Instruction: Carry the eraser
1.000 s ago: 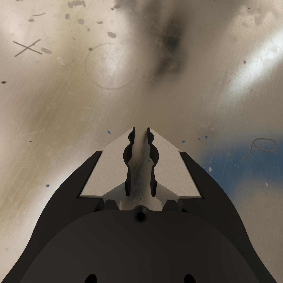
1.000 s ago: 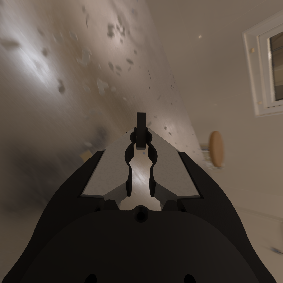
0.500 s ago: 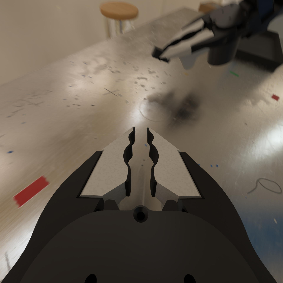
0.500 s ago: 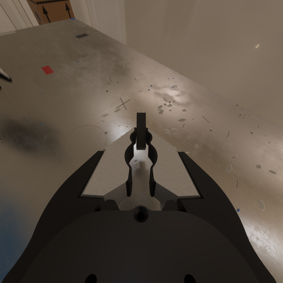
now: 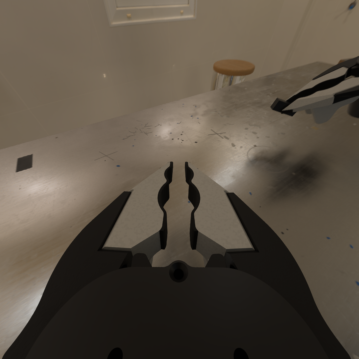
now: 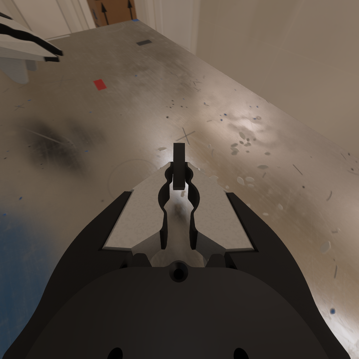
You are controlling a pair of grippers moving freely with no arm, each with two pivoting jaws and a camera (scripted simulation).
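Observation:
The eraser [image 6: 179, 155] is a small black block standing on edge between my right gripper's [image 6: 178, 164] fingertips, which are shut on it above the scuffed metal table [image 6: 136, 97]. In the left wrist view the right gripper [image 5: 287, 109] hangs at the far right above the table [image 5: 77, 194], with the eraser [image 5: 278, 104] sticking out of its tips. My left gripper [image 5: 178, 164] is empty, its jaws a narrow gap apart, above the table. It also shows in the right wrist view [image 6: 53, 56] at the top left.
A wooden-topped stool [image 5: 233, 68] stands behind the table's far edge, by a beige wall with a white framed panel [image 5: 151, 11]. A black patch [image 5: 24, 162], a red patch [image 6: 99, 84] and a grey patch [image 6: 143, 42] mark the table. A cardboard box [image 6: 114, 11] stands beyond it.
The left view has tilted up from the tabletop and swung left, so the right gripper sits at its right edge. The right view has steadied over the table, still holding the eraser.

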